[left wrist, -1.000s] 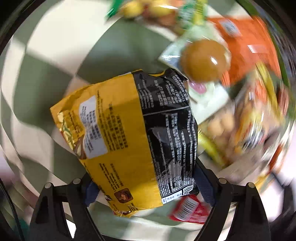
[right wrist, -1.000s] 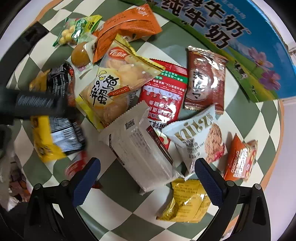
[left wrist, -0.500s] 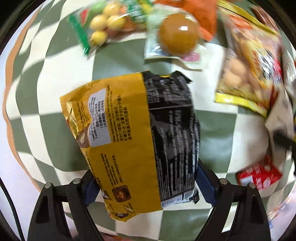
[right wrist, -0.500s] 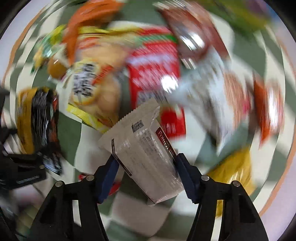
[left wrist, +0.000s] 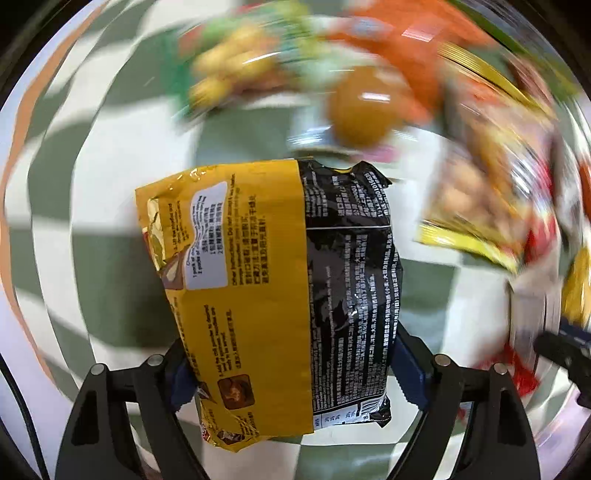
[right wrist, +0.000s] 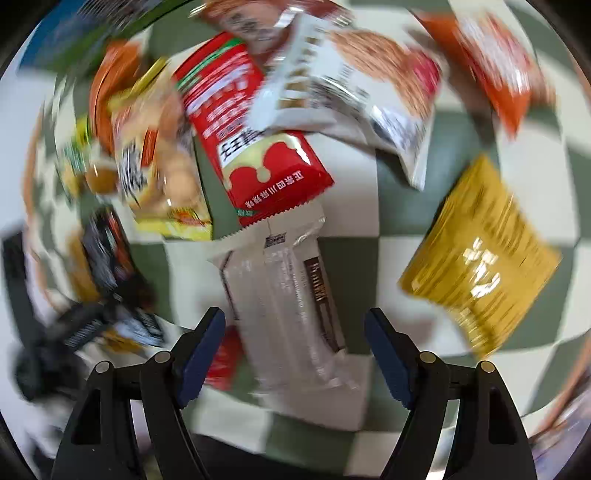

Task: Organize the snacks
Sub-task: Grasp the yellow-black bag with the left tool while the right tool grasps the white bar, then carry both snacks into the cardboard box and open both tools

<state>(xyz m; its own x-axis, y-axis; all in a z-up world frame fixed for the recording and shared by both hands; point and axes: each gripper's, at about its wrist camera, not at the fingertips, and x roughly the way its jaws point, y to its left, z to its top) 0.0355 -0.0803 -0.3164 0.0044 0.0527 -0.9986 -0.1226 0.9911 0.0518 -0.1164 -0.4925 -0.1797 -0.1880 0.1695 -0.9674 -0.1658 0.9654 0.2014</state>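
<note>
My left gripper point(left wrist: 291, 373) is shut on a yellow and black snack packet point(left wrist: 280, 288) and holds it above the green and white checked cloth point(left wrist: 110, 147). My right gripper point(right wrist: 295, 350) stands open around a white wafer packet point(right wrist: 288, 314) that lies on the cloth; its pads do not touch the packet. A red packet point(right wrist: 255, 140), a white cookie packet point(right wrist: 354, 85) and a gold packet point(right wrist: 480, 266) lie beyond it. The left gripper with its packet shows blurred at the left of the right wrist view point(right wrist: 92, 295).
Several more snacks lie on the cloth: a brown egg in clear wrap point(left wrist: 362, 107), a green bag of yellow balls point(left wrist: 236, 70), an orange packet point(left wrist: 402, 44), a yellow biscuit bag point(left wrist: 487, 192). A blue and green carton point(right wrist: 85, 33) lies at the far left.
My right gripper has opened off the white wafer packet, which now lies on the cloth, and the view has swung round. My left gripper still holds its packet and has shifted little.
</note>
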